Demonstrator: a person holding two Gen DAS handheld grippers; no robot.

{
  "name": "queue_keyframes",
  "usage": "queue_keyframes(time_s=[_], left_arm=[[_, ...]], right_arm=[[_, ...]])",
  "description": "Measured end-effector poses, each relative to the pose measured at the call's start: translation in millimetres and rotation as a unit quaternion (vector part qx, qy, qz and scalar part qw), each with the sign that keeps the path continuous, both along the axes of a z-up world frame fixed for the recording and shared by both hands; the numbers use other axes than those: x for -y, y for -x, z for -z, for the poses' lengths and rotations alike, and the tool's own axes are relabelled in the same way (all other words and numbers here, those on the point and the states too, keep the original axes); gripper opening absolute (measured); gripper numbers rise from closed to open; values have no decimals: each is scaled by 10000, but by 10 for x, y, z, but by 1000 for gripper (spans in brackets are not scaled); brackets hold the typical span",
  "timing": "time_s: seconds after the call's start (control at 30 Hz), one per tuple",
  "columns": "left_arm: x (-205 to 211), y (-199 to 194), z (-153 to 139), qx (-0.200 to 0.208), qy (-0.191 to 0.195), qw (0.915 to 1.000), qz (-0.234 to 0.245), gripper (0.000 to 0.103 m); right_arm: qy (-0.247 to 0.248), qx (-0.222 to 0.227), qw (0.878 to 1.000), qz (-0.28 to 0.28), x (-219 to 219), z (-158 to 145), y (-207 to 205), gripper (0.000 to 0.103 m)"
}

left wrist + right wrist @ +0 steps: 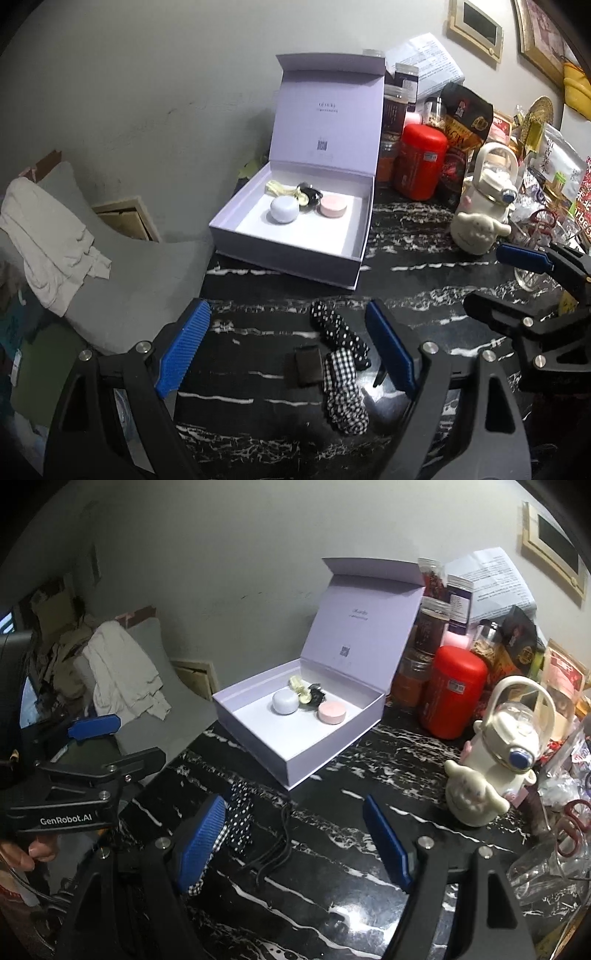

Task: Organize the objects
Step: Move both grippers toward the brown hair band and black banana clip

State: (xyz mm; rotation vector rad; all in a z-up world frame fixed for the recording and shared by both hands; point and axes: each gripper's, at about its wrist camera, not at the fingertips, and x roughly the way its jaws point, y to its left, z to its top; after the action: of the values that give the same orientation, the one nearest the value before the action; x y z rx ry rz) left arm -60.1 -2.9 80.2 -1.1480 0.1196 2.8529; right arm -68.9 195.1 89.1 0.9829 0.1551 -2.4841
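An open lilac box (288, 258) (251, 744) stands on the black marble table. It holds a white round case (284, 209), a pink round case (332, 206), a black item and a pale yellow clip. My left gripper (286, 349) hangs open above a polka-dot scrunchie (338, 332), a gingham scrunchie (343, 391) and a small dark strap (308, 365), all lying on the table. My right gripper (293, 845) is open over thin black hair ties (273, 853). In the right wrist view the polka-dot scrunchie (240, 819) lies just beyond the left finger, which partly hides the gingham one.
A red canister (454, 694), a cream character bottle (491, 760), jars and snack bags crowd the table's right side. A glass (543, 867) stands at the near right. Left of the table's edge is a grey chair (122, 280) with a white cloth on it.
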Motion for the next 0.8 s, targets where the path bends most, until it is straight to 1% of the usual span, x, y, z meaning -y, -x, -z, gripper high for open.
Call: queue_keyframes(time_s=[0.13,0.2,0.4,0.57,0.8], left_arm=[[19,-31,165,175,-111,9998,7,86],[19,-51,243,252,-156,9995,66,86],[-23,-75,463,417,-62,9990,171,86],[-26,-98,600,450,-185,9986,215,86],[-2,-126,809,586,-196,9978,221,85]], right_arm=[[151,244,9994,-185,17,145,-6,78],[79,303,9993,-199,31,223,-11,78],[-39,561,9982,-196,37,465,2,78],[-51,709,9974,-134,38,633,6,78],[-112,860,9960,-197,97,826,-19,78]])
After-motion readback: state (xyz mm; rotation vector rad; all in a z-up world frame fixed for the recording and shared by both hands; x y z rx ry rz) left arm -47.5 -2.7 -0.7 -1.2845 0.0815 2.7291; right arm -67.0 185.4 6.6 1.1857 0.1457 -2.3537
